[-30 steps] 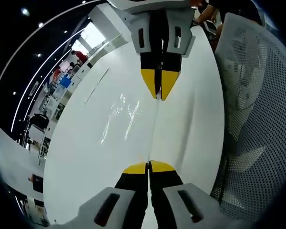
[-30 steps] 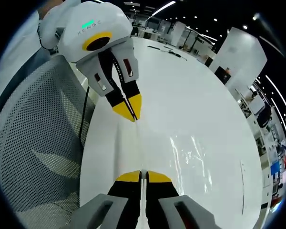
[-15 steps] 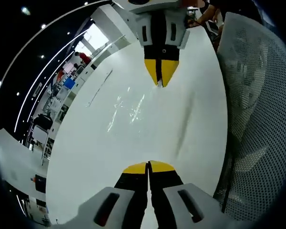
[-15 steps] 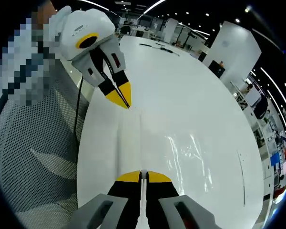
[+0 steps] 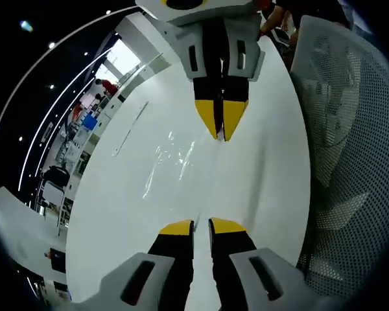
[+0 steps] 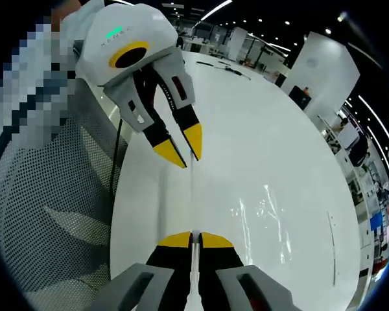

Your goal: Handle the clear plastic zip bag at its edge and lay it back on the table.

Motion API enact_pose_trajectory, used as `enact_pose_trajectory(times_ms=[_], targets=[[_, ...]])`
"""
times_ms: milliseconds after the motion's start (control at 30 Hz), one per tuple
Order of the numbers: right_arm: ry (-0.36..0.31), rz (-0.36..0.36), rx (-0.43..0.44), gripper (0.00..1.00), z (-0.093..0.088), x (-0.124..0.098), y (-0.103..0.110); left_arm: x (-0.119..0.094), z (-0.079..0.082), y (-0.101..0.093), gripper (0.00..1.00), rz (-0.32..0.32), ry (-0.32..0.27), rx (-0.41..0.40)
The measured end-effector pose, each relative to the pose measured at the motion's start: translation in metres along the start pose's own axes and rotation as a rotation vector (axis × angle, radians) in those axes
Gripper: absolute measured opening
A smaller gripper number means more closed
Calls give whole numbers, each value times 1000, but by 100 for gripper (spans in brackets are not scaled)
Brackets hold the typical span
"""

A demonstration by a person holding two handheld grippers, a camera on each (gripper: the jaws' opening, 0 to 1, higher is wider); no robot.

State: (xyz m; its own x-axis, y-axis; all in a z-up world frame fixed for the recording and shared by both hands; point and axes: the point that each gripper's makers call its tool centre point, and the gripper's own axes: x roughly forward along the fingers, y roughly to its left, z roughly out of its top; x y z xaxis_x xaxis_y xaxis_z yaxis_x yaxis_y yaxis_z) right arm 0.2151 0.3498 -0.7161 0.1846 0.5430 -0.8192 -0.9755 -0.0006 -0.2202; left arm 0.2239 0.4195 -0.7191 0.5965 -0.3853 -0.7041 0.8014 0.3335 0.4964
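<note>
**Zip bag flat on table, one edge still pinched**

Left gripper view: the yellow-tipped left gripper [image 5: 201, 227] sits at the bottom with its jaws parted, a narrow gap between the tips, nothing between them. Ahead lies the clear plastic zip bag [image 5: 181, 165], flat on the long white glossy table [image 5: 117, 214]; it reads mainly as glints and faint creases, and its outline is hard to trace. At the top the right gripper [image 5: 220, 129] points in, tips together at the bag's far edge. A grey perforated mesh chair [image 5: 350, 162] stands along the table's right side.

Right gripper view: the left gripper [image 6: 181, 149] hangs at upper left, jaws spread, just above the bag's edge. Small grey lettering on its white housing is too blurred to read. The bag [image 6: 246, 207] lies on the table [image 6: 259, 129]. The right gripper [image 6: 194, 238] is clenched on the bag's thin near edge. Dark items at the table's far end are too small to identify.
</note>
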Motion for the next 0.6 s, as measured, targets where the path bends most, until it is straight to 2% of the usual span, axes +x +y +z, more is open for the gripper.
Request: enact_pose_trajectory(times_ms=[33, 267, 400, 500, 600], targets=[[1, 1, 0, 0, 0, 0, 0, -1, 0, 1, 0, 2, 3, 2], [-4, 1, 12, 0, -2, -1, 1, -4, 4, 2, 0, -4, -8, -41], [4, -9, 17, 0, -2, 1, -1, -2, 2, -1, 0, -3, 15, -22], [13, -7, 18, 0, -3, 0, 1, -2, 1, -3, 0, -6, 24, -43], [26, -8, 26, 0, -6, 1, -2, 1, -2, -12, 0, -31, 43, -24]])
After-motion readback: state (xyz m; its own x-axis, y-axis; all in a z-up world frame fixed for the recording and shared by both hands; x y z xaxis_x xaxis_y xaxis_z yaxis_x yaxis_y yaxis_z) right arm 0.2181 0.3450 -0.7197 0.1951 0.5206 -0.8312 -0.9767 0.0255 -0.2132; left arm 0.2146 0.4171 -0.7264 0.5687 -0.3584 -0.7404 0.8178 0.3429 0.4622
